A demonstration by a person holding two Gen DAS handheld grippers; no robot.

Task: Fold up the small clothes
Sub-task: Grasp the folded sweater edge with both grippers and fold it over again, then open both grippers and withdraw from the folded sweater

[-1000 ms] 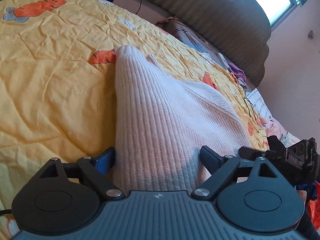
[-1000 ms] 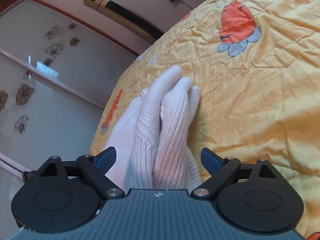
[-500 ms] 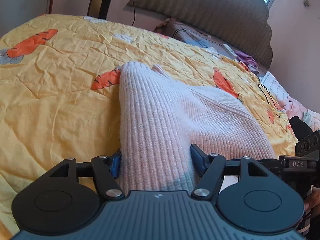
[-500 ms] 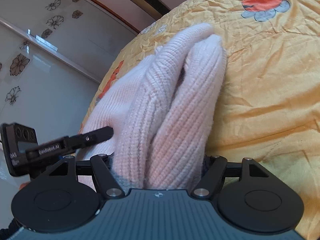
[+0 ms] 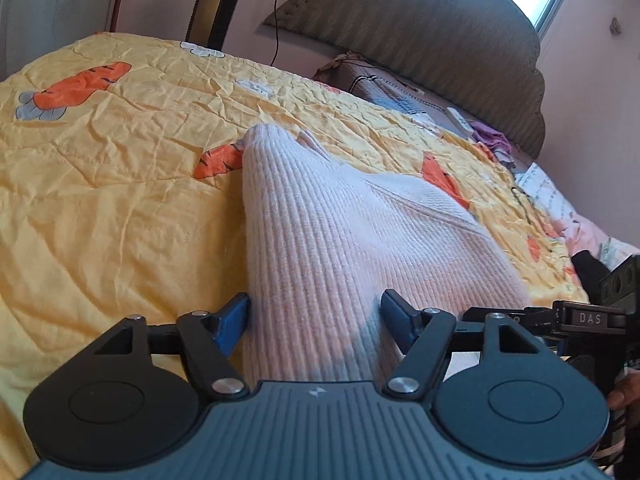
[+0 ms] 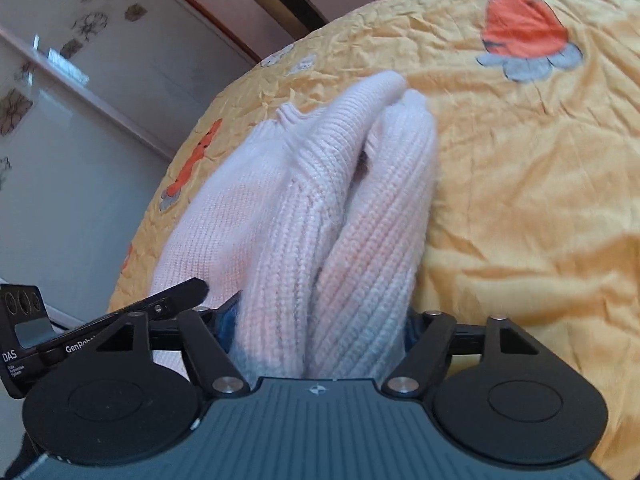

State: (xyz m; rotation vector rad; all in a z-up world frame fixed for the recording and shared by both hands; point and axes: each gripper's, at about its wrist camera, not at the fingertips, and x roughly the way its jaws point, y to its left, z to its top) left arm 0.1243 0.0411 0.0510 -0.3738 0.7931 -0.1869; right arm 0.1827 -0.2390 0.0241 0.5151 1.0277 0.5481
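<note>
yellow quilt [image 5: 104, 200] with orange carrot prints, crumpled, spread wide under everything. ribbed pale pink sweater [image 5: 340, 240] lying folded on the quilt, near its middle, running up toward the padded headboard [image 5: 440, 40]. left gripper [image 5: 314, 316] at the sweater's near left end, blue pads touching the bunched knit on both sides, jaws just eased wider. right gripper [image 6: 320, 324] at the sweater's near right end, two thick rolls of knit filling the gap, pads mostly buried in fabric, jaws likewise just widened. small pile of clothes [image 5: 492, 140] beyond the sweater, below the headboard.
</note>
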